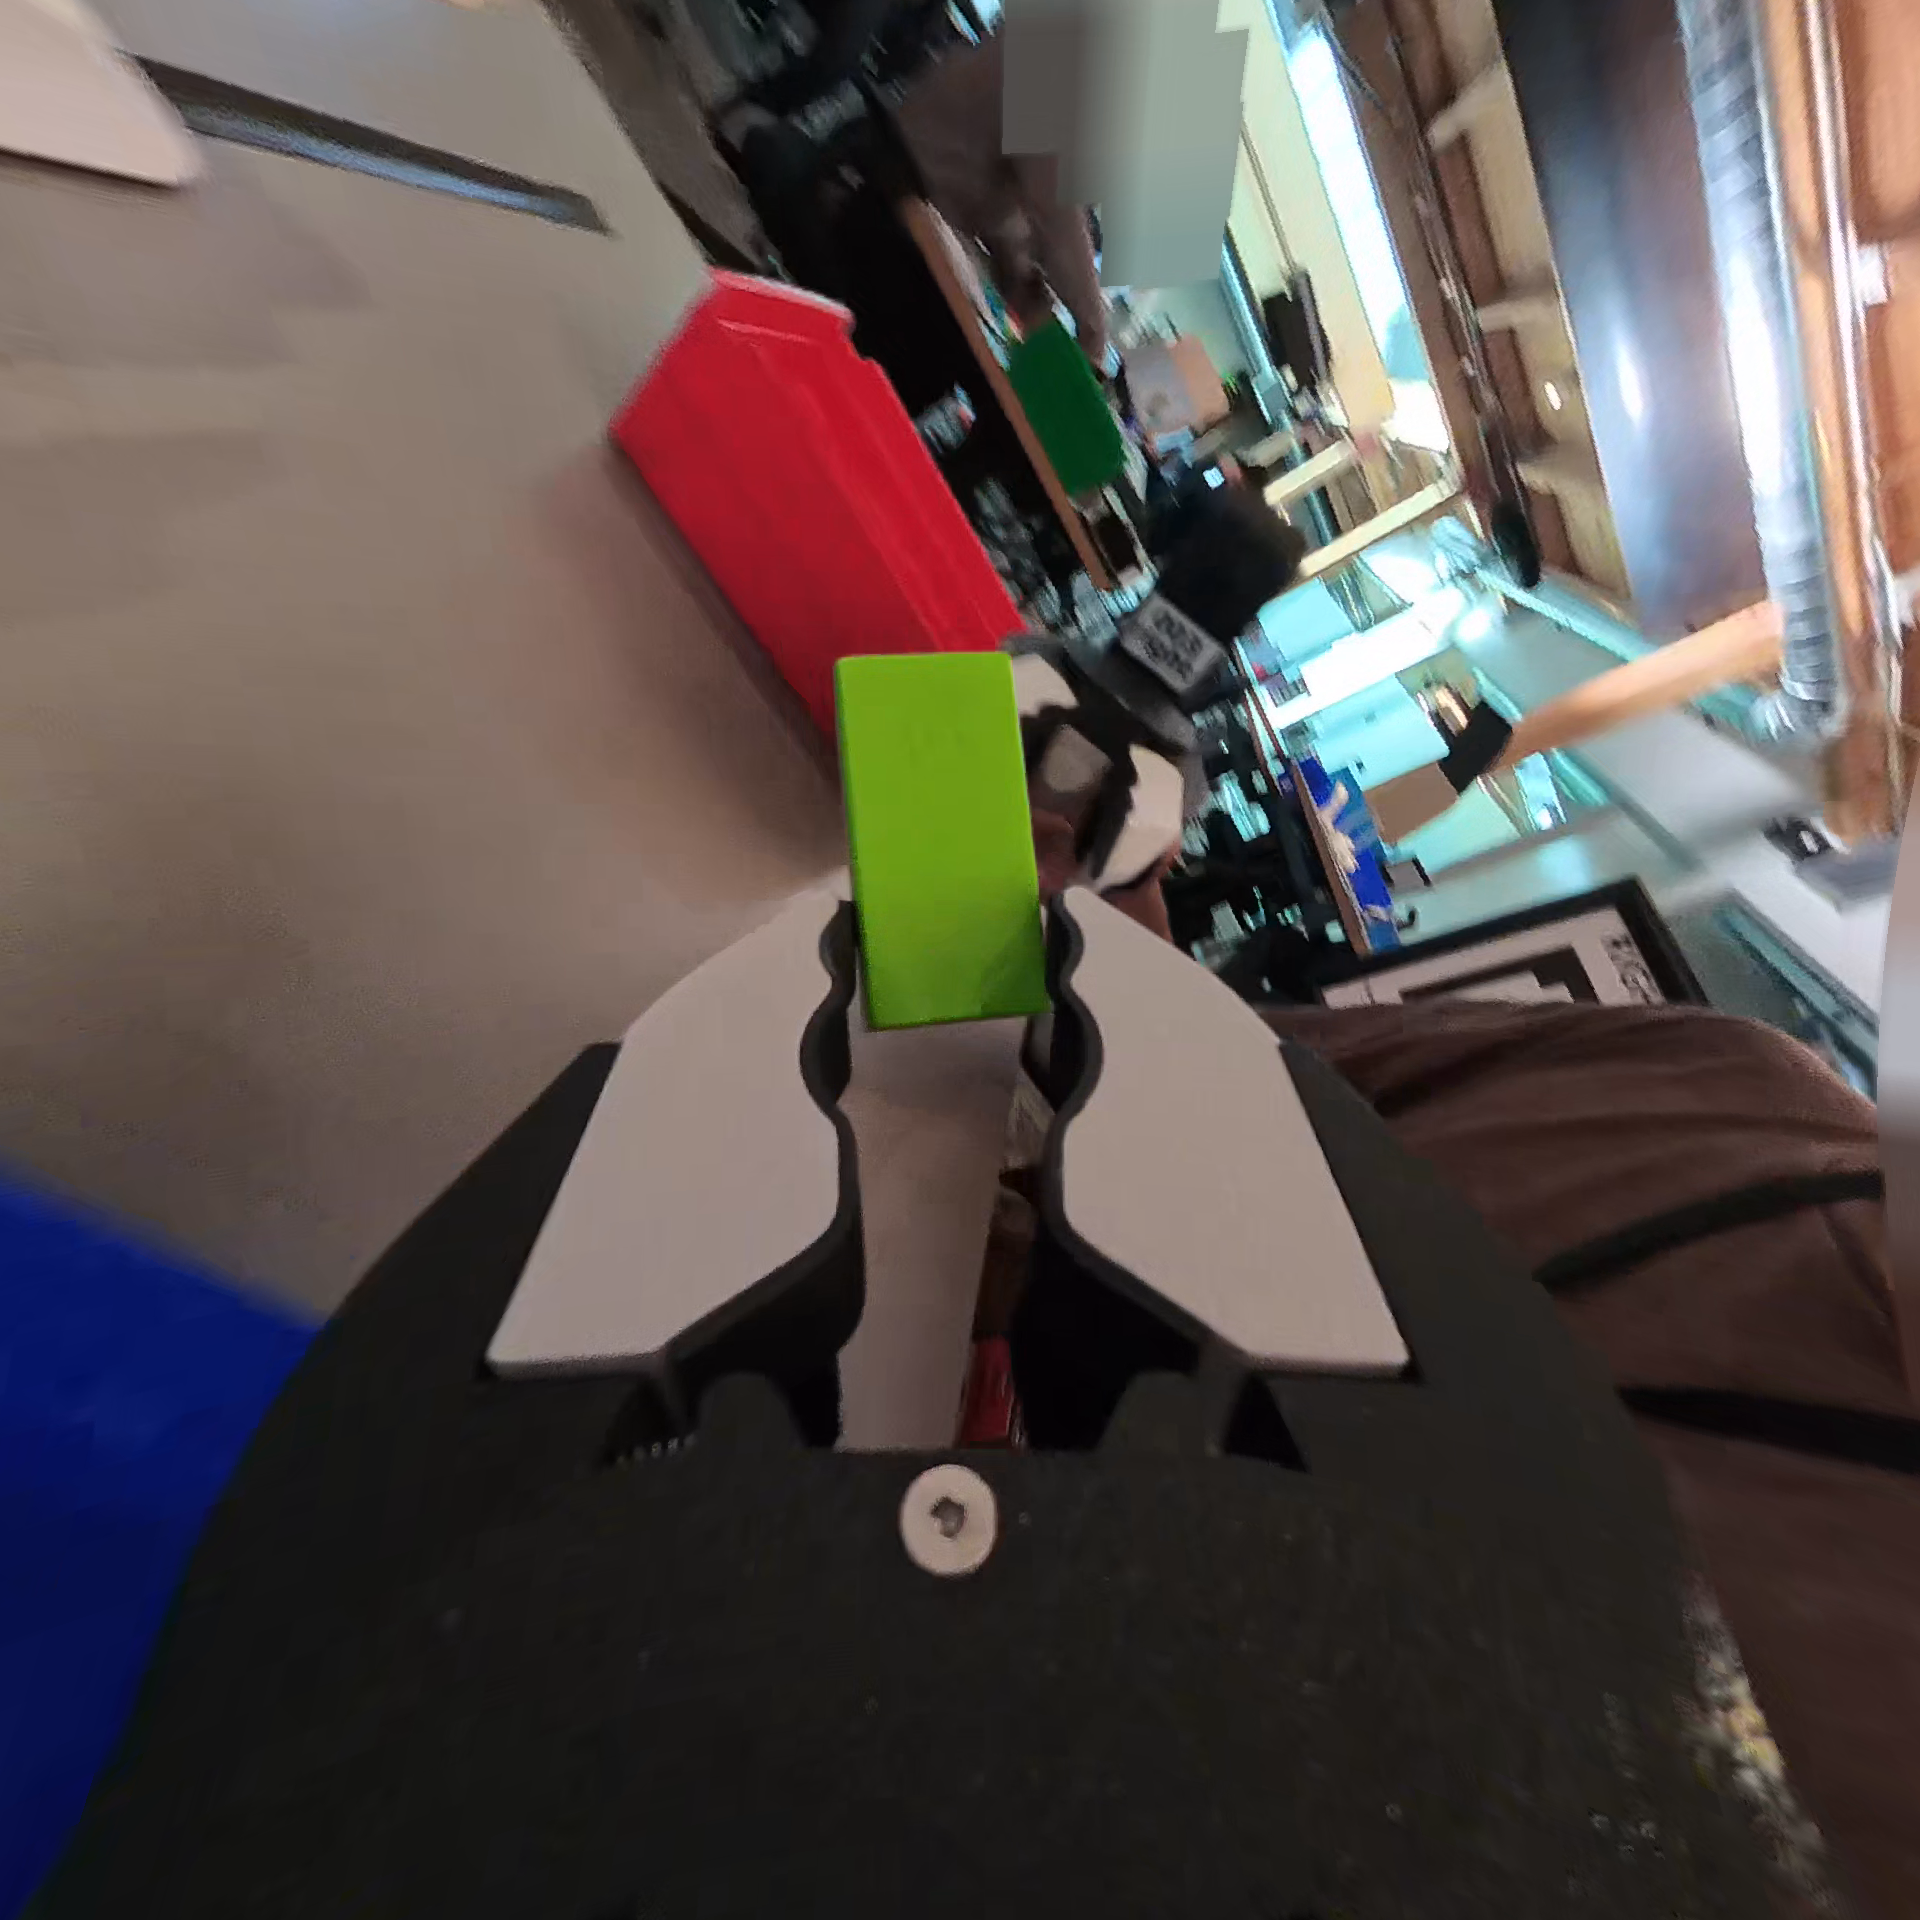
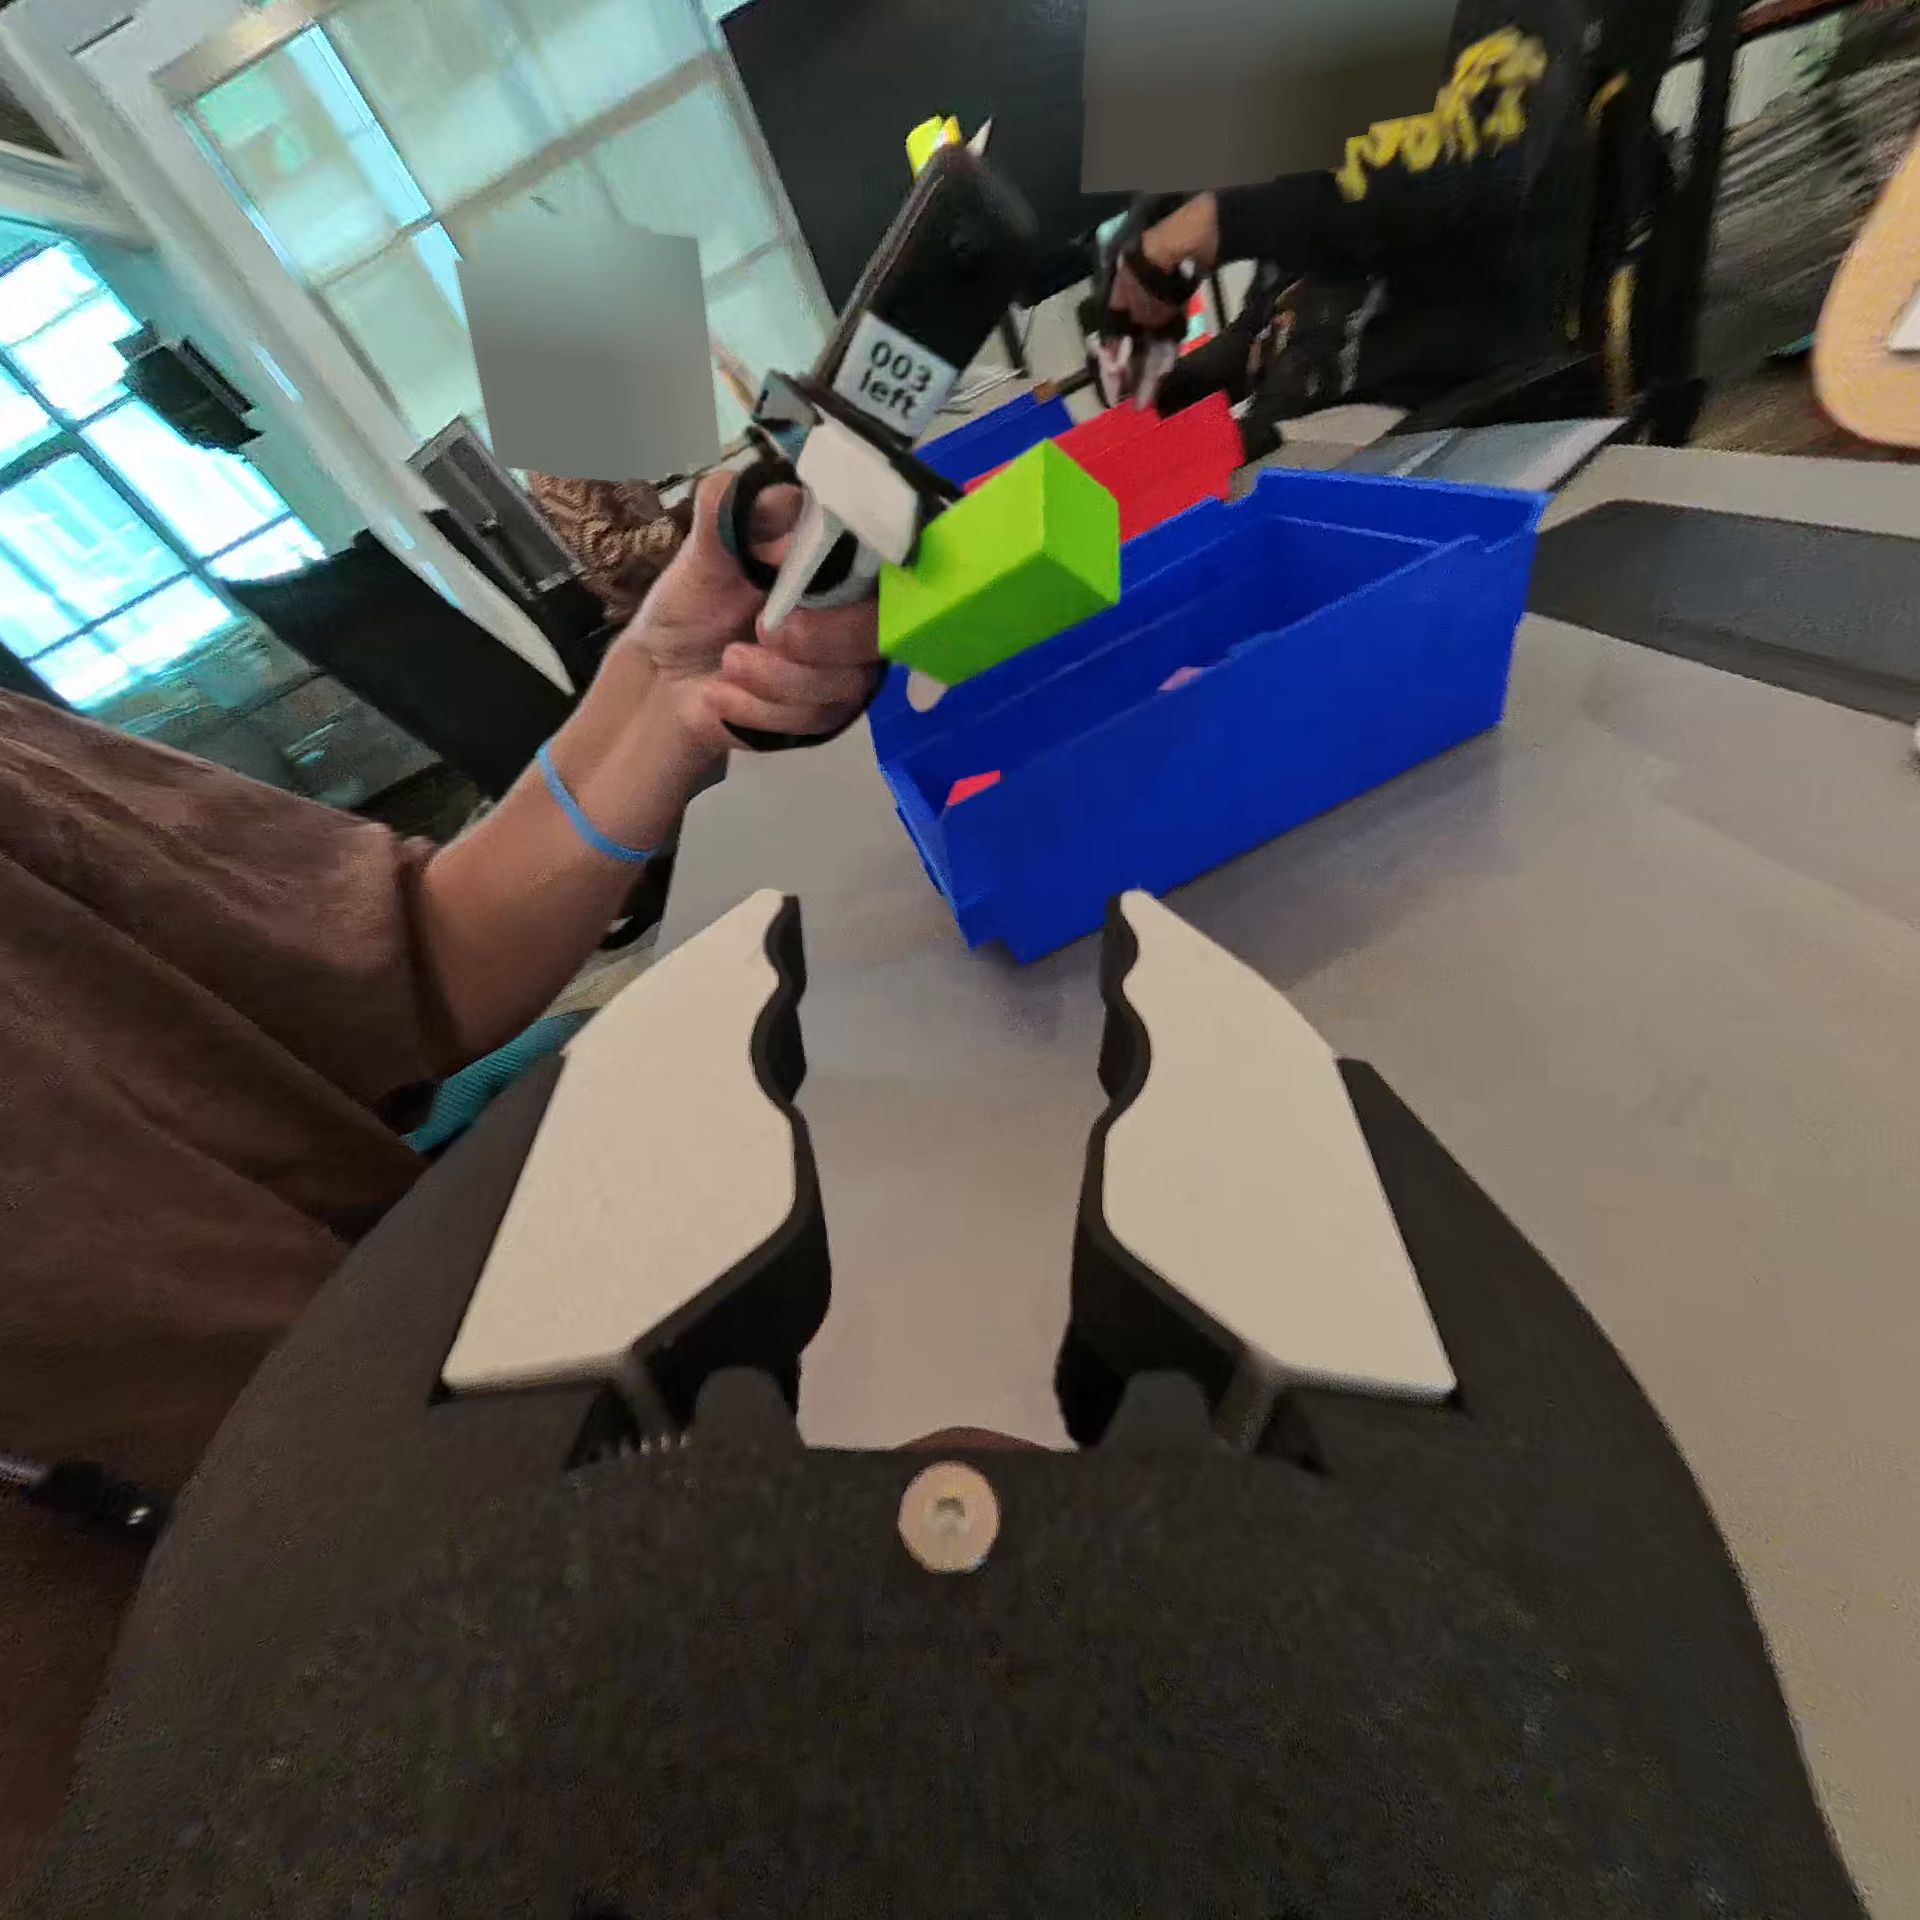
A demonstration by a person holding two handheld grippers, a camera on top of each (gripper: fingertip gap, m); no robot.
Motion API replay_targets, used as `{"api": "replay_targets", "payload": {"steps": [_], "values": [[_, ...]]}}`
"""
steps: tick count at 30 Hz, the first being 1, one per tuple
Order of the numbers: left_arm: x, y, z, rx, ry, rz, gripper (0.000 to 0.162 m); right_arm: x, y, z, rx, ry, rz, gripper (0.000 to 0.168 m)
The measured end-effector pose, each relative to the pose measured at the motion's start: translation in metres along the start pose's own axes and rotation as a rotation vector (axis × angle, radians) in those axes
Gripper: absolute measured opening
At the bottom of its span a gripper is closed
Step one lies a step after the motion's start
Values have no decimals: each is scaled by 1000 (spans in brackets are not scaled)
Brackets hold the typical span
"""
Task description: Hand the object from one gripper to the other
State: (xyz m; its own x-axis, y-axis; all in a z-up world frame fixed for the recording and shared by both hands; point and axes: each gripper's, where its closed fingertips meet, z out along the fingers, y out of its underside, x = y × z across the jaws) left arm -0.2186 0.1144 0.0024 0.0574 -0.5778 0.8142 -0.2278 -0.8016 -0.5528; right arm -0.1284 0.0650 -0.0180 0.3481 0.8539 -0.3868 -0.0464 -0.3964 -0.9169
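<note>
1. The green block (image 1: 940,831) sits clamped between the tips of the left gripper (image 1: 951,956), most of its length sticking out ahead of the fingers and free to be taken.
2. From the right gripper (image 2: 951,935), the block (image 2: 997,561) hangs in the air ahead and slightly left, well apart from its fingers, which stand spread with nothing between them.
3. The step in hand looks like the approach. To do it well, bring the right gripper up to the block's free end, line its spread fingers with two flat opposite faces, and close on a part clear of the left fingertips.
4. The left gripper should let go only once the right has a firm hold.
5. Beyond the block lies a blue bin (image 2: 1247,769) on the grey counter (image 2: 1558,1039); a red bin (image 1: 790,488) stands farther off.
</note>
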Motion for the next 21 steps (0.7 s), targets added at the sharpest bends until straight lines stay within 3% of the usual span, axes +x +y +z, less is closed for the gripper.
{"api": "replay_targets", "payload": {"steps": [5,12,13,15,21], "values": [[25,9,50,-212,106,124,35,9,-25,8,-85,-88,37,62],[32,38,89,-448,109,278,34,-6,-8,0,-225,-209,94,67],[32,44,93,-478,104,298,34,-5,-5,-1,-235,-201,93,64],[28,53,101,-529,73,335,34,-14,6,-6,-308,-263,99,35],[24,62,110,-558,62,320,34,-15,32,-16,-443,-185,50,35]]}}
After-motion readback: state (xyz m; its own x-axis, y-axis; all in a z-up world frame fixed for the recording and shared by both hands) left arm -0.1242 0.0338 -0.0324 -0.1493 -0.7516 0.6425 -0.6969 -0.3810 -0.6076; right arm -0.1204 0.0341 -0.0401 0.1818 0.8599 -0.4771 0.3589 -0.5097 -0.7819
